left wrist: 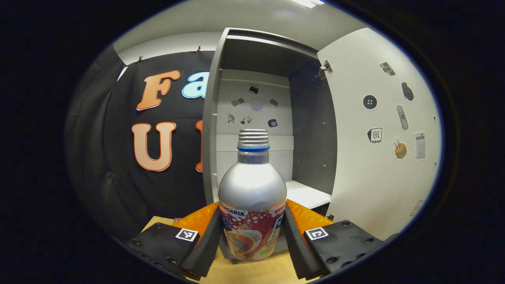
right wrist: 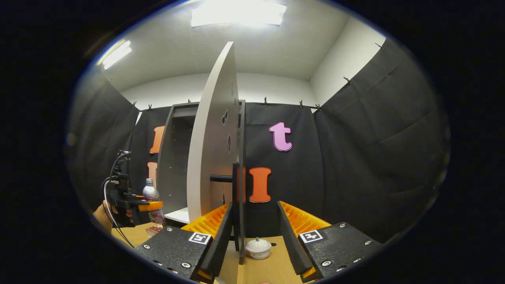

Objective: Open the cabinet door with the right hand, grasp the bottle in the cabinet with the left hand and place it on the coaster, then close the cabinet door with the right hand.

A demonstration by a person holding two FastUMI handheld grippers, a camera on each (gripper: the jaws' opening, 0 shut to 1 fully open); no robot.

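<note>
A silver bottle with a colourful label and no cap stands upright between the fingers of my left gripper, which is shut on its lower body. It is out of the grey cabinet, just in front of the opening and low over the wooden table. In the right gripper view, the bottle is over a small reddish coaster; I cannot tell if they touch. The white door stands open, edge-on. My right gripper is open around the door's edge, beside its black bar handle.
A small white lidded pot sits on the table between my right gripper's fingers, just past the door's edge. The open door closes off the right side near the left gripper. A hand holds the left gripper.
</note>
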